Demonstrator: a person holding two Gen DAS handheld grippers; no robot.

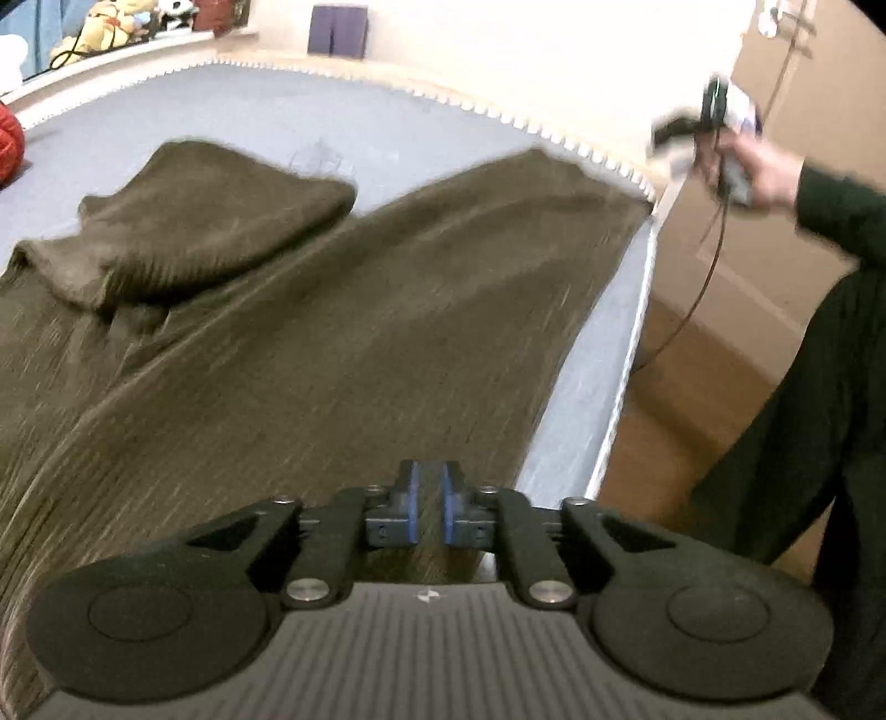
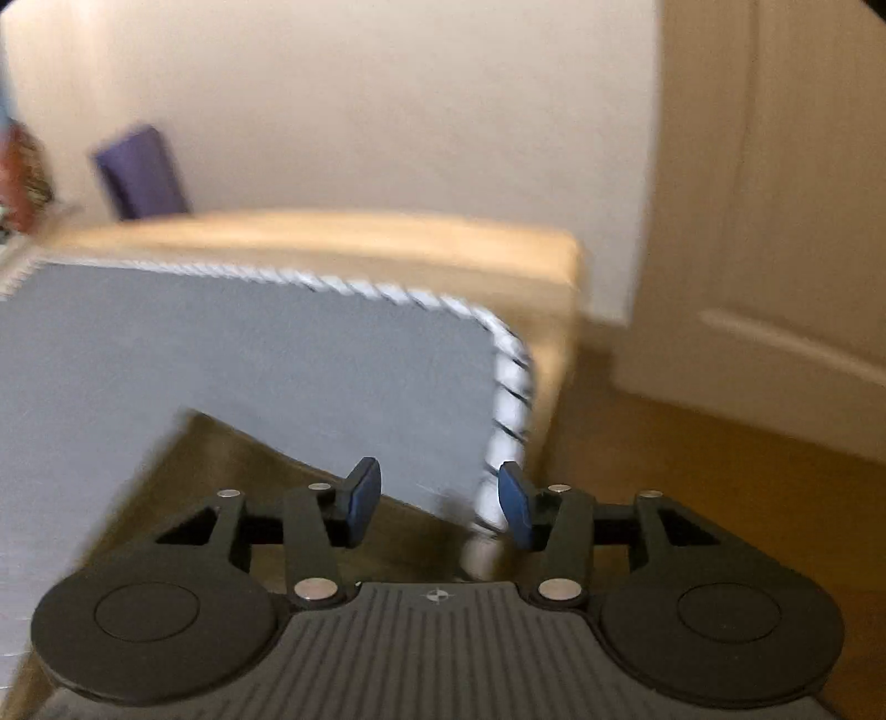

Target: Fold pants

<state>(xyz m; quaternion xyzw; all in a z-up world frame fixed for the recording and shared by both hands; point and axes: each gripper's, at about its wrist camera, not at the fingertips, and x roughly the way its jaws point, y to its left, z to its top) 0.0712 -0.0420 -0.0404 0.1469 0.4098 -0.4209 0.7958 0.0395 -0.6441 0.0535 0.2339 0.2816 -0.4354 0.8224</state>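
Olive-brown ribbed pants [image 1: 332, 332] lie spread over the grey bed [image 1: 277, 111]. One leg is folded back on itself at the left, and the other reaches the bed's right edge. My left gripper [image 1: 429, 509] hovers over the near part of the pants; a narrow gap shows between its blue pads and no cloth is in it. In the right wrist view, my right gripper [image 2: 440, 501] is open and empty above the bed's corner, with an end of the pants [image 2: 249, 459] below its left finger. It also appears, blurred, in the left wrist view as the right gripper [image 1: 714, 111], held in a hand.
The bed has white toothed trim [image 2: 509, 399] and a tan frame [image 2: 387, 238]. A door [image 2: 775, 221] and wood floor [image 2: 692, 471] lie to the right. A person's dark sleeve [image 1: 841, 205] and a hanging cable [image 1: 703, 277] are beside the bed. Plush toys [image 1: 111, 22] and a red object [image 1: 8, 144] sit far left.
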